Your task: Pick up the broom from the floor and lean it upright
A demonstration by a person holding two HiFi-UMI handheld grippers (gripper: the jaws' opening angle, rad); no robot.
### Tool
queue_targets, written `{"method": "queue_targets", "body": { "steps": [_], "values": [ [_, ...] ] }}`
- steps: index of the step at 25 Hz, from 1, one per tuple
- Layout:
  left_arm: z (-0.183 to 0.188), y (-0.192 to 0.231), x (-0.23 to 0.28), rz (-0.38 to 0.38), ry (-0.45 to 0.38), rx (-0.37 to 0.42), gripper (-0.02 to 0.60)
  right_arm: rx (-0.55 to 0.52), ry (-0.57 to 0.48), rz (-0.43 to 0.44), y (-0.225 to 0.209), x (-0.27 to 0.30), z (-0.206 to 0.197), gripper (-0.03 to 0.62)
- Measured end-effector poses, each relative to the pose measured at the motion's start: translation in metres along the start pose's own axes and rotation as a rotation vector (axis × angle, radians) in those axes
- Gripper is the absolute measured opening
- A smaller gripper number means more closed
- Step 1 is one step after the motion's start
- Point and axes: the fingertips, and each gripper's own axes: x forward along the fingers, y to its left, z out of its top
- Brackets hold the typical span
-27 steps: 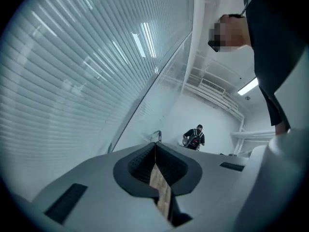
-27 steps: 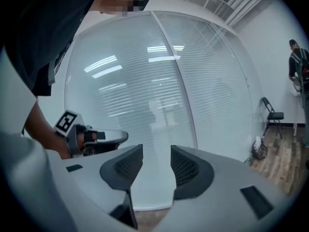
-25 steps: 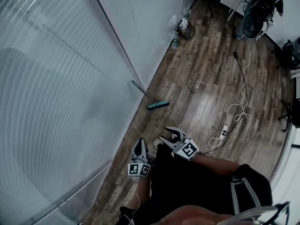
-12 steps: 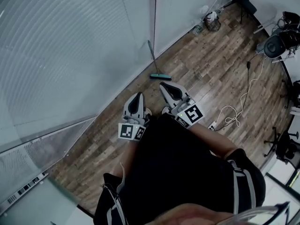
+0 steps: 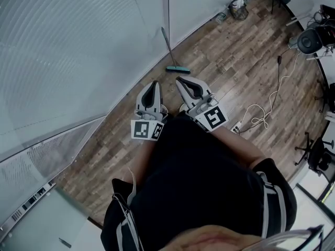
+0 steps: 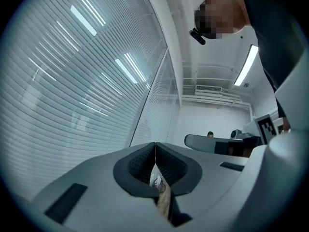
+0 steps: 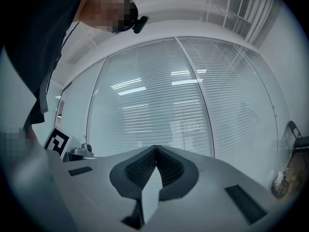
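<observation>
On your left, the glass wall with blinds runs along the wood floor. Your left tongs are pinched fully together, with nothing between them. Beyond them, the broom stands leaning against the foot of that glass wall. Its teal head rests on the floor and its handle slants up against the pane, clear of both tools. Your right tongs are pressed together too, and empty. Farther right, a white cable and a power strip lie on the boards.
</observation>
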Motion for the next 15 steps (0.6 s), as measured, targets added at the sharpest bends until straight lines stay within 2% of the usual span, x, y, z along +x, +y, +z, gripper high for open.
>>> {"method": "queue_targets", "body": {
  "steps": [3,6,15],
  "values": [
    [0.004,-0.006,0.004,0.002,-0.004,0.017,0.020,-0.012,-0.042,-0.005,-0.001,-0.011,-0.006,0.020],
    [0.006,-0.009,0.007,-0.001,-0.001,0.036,0.020,-0.023,-0.076,-0.013,-0.002,-0.011,0.007,0.019],
    [0.002,-0.008,0.014,-0.007,0.016,0.042,0.020,-0.020,-0.011,-0.063,-0.017,-0.018,-0.013,0.020]
  ]
}}
